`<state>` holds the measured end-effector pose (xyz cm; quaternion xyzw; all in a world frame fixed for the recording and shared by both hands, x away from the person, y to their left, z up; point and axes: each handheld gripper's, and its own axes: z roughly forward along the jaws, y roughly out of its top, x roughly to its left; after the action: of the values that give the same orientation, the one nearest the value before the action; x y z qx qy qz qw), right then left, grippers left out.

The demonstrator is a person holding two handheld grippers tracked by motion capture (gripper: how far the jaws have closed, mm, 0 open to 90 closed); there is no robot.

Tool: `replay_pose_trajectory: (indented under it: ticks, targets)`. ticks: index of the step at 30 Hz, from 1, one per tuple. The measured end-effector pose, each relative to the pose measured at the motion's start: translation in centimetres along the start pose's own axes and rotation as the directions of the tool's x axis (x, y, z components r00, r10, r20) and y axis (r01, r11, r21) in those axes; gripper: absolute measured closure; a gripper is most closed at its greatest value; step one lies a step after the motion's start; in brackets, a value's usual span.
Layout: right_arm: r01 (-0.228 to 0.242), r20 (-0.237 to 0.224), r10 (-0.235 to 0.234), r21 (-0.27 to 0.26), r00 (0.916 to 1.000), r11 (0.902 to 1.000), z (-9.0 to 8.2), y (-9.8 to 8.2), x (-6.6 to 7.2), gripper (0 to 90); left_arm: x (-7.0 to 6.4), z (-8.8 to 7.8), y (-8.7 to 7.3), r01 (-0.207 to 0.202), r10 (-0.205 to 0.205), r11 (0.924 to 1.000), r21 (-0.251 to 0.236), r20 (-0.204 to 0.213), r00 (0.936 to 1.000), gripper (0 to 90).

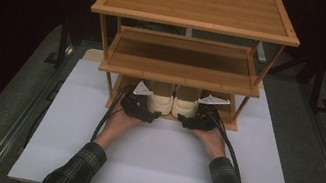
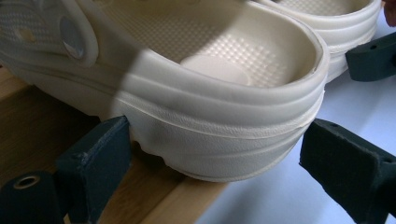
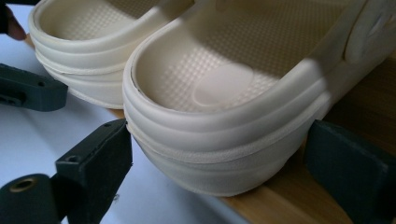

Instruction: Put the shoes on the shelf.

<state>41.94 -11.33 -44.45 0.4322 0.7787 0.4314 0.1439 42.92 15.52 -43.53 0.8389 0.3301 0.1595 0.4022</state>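
I see both my forearms, in dark plaid sleeves, reaching forward side by side across the white counter (image 1: 152, 171), palms low on it. My left hand (image 1: 120, 119) holds the left gripper (image 1: 144, 113) and my right hand (image 1: 211, 136) holds the right gripper (image 1: 191, 122), each pointed at the bottom tier of a three-tier bamboo shoe rack (image 1: 183, 67).

Two cream rubber clogs sit side by side on that bottom shelf, heels toward me and jutting slightly past its front edge. In the left gripper view, the black fingers (image 2: 98, 158) stand spread on either side of the heel of the left cream clog (image 2: 210, 121); the near one looks just about touching, though I cannot be sure of contact. In the right gripper view, the fingers (image 3: 98, 161) likewise straddle the heel of the right cream clog (image 3: 224, 140), open, with small gaps showing on both sides.
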Motion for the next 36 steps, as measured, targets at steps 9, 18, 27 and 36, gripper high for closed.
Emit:
replay_pose_trajectory:
  ticks: [9,18,27,36]
  targets:
    - [0.005,0.029,-0.007,0.047,0.9996,0.9989,0.5,0.1,-0.1,8.6,0.3,0.4,-0.6,0.034,-0.034,0.9992,0.020,0.018,0.9993,8.9]
    - [0.022,0.037,-0.023,0.043,0.9990,0.9989,-2.3,-1.1,0.3,2.2,-0.7,-3.2,-1.3,-0.029,0.028,0.9995,0.009,0.029,0.9992,8.8]
    - [0.021,0.051,-0.019,-0.036,0.9985,0.9991,-7.6,-3.3,0.1,2.2,-0.6,-8.0,-4.3,-0.019,0.019,0.9998,0.009,0.022,0.9996,8.8]
    - [0.028,0.087,-0.024,-0.040,0.9959,0.9988,-12.0,-6.5,-1.3,2.2,-0.8,-12.7,-7.9,-0.040,0.041,0.9977,0.055,-0.021,0.9989,8.8]
